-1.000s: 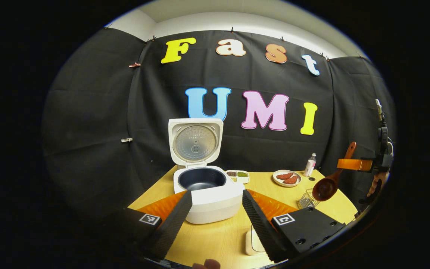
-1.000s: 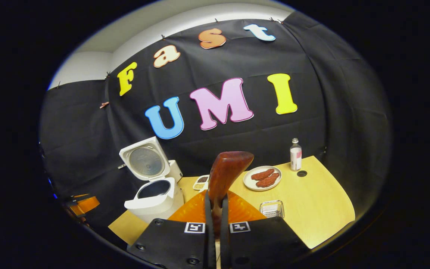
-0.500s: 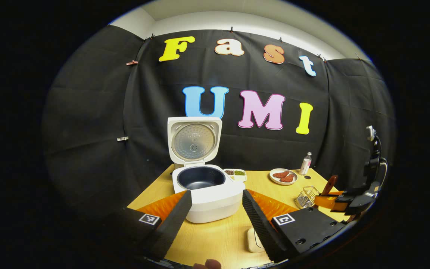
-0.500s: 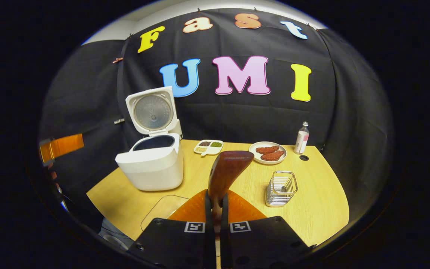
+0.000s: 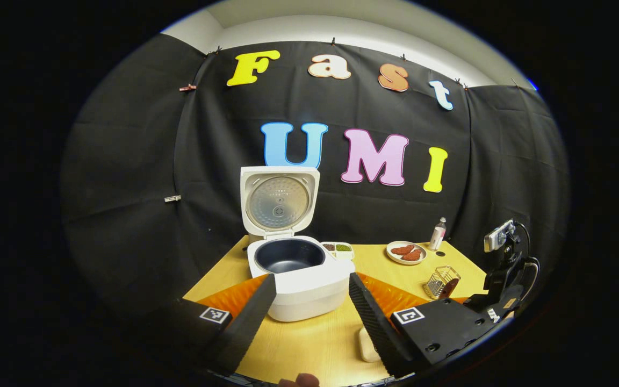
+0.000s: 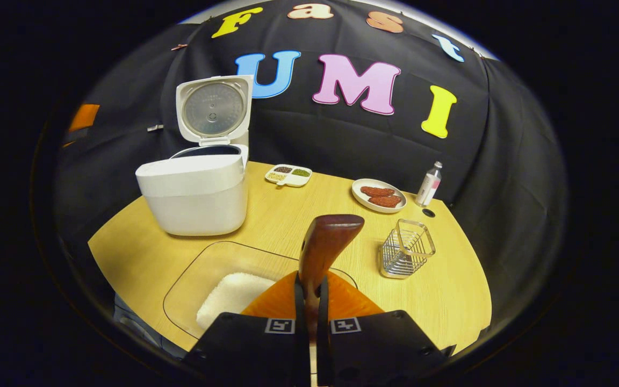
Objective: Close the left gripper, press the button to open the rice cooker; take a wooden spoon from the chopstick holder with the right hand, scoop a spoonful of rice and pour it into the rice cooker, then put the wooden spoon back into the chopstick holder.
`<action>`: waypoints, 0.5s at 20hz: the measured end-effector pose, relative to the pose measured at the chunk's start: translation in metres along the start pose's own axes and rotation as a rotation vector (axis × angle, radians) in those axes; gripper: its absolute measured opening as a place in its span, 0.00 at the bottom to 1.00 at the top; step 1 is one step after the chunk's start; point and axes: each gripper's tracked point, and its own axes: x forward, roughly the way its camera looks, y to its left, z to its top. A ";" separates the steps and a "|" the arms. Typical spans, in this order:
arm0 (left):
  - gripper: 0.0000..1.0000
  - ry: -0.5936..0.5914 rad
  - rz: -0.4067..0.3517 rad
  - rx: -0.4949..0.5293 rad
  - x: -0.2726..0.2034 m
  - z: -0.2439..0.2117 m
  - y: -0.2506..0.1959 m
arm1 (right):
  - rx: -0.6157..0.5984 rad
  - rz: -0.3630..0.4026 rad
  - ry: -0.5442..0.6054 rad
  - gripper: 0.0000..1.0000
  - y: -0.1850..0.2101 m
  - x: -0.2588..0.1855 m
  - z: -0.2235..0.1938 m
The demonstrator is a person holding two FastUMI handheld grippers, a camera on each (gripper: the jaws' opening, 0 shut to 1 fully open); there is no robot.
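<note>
The white rice cooker (image 5: 309, 285) stands with its lid (image 5: 279, 200) raised and its dark pot bare. My left gripper (image 5: 309, 317) hangs open in front of it, its fingers spread to either side of the cooker body. My right gripper (image 6: 309, 306) is shut on the wooden spoon (image 6: 324, 244), whose brown end rises straight ahead of the fingers. Below and to the left lies a clear tray (image 6: 180, 290) holding white rice (image 6: 231, 293). The wire chopstick holder (image 6: 406, 253) stands to the right of the spoon. The right gripper (image 5: 503, 279) sits low at the far right of the left gripper view.
On the wooden table (image 6: 299, 209), along the back, are a small divided dish (image 6: 288, 175), a plate (image 6: 366, 200) with red-brown pieces and a small bottle (image 6: 428, 185). The cooker (image 6: 194, 196) stands at the left. The table edge curves close on the right.
My right gripper has dropped and tipped down over the table with the spoon, bringing the rice tray into its view. The left gripper has barely moved.
</note>
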 end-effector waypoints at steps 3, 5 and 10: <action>0.95 0.002 0.003 -0.002 0.001 -0.001 0.003 | 0.092 0.026 0.017 0.05 0.013 0.003 0.000; 0.95 0.005 0.003 -0.004 0.001 -0.002 0.005 | 0.159 0.048 0.028 0.09 0.020 0.004 0.000; 0.95 0.004 0.005 -0.008 0.000 -0.003 0.008 | 0.434 0.094 0.051 0.10 0.020 0.007 -0.001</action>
